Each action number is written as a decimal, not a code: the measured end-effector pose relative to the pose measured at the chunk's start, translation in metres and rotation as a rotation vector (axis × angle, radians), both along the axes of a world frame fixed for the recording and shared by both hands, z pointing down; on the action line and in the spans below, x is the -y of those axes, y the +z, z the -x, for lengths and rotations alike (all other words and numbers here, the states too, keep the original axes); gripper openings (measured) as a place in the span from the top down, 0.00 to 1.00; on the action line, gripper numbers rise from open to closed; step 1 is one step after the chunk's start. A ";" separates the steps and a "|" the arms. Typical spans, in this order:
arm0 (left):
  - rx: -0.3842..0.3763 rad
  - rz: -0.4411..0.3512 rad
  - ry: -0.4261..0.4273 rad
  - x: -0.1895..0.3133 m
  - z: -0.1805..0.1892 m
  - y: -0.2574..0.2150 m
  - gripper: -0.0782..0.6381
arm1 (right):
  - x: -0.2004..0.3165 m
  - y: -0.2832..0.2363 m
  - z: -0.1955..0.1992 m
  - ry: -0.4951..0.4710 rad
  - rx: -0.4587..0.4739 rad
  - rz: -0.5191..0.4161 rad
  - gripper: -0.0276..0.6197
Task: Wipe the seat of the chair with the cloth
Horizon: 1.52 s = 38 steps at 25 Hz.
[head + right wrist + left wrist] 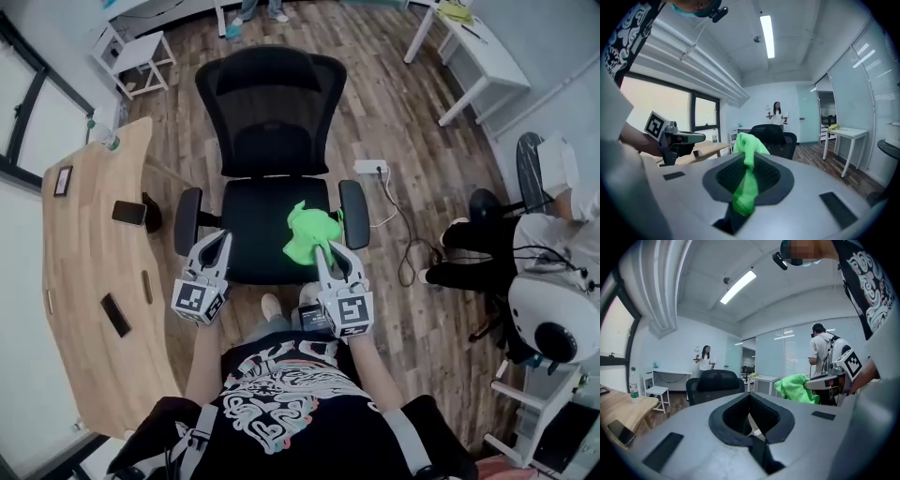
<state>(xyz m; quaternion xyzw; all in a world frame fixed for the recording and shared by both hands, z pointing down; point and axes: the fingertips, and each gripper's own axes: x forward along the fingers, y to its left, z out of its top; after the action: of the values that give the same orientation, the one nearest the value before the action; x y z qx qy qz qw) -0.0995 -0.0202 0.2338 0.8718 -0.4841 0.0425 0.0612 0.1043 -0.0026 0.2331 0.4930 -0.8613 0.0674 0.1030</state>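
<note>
Office floor (412,150): one chair (255,220), one cloth (307,234) clamped in right gripper (328,251), left gripper (216,240) clenched.

Ahead of the fingertips of the left gripper (218,236) the black seat (253,220) lies bare. The way is open up to the backrest (272,103), which rises like a wall at the far edge. Just outside those fingers stands the left armrest (187,220), and past it the wooden desk (94,281). The right gripper (324,247), jaws pinched on the green cloth (309,232), has that bunch straight ahead and the right armrest (353,214) just beside its outer finger. Between the two grippers the seat's front is free.
</note>
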 end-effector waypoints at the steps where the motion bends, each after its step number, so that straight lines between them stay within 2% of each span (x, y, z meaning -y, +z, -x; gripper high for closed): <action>1: 0.000 0.002 -0.006 0.005 -0.004 0.001 0.89 | 0.005 0.001 -0.004 -0.004 -0.006 -0.007 0.89; 9: 0.012 0.061 -0.054 0.028 -0.014 0.041 0.89 | 0.034 0.026 -0.014 -0.065 -0.031 -0.017 0.89; 15: 0.036 0.117 -0.068 0.036 -0.019 0.088 0.89 | 0.044 0.080 -0.019 -0.097 -0.089 0.058 0.89; 20: 0.035 0.171 -0.063 0.050 -0.017 0.134 0.89 | 0.057 0.116 -0.015 -0.079 -0.133 0.097 0.89; 24: 0.058 0.202 -0.032 0.063 -0.013 0.164 0.89 | 0.064 0.149 -0.005 -0.048 -0.185 0.191 0.89; 26: 0.066 0.233 -0.017 0.069 -0.009 0.183 0.89 | 0.069 0.166 0.003 -0.050 -0.205 0.203 0.89; 31: 0.054 0.291 0.001 0.079 0.000 0.239 0.89 | 0.076 0.217 0.013 -0.037 -0.211 0.212 0.89; 35: 0.037 0.324 -0.006 0.086 0.003 0.279 0.89 | 0.077 0.262 0.009 -0.011 -0.218 0.288 0.89; 38: 0.038 0.344 0.015 0.085 0.001 0.304 0.89 | 0.076 0.294 0.006 -0.007 -0.249 0.305 0.89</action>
<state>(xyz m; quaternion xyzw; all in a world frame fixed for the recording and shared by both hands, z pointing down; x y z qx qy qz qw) -0.1001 -0.1049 0.5373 0.8512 -0.4642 0.1417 0.1998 0.0986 -0.0789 0.5270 0.4733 -0.8234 0.1352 0.2823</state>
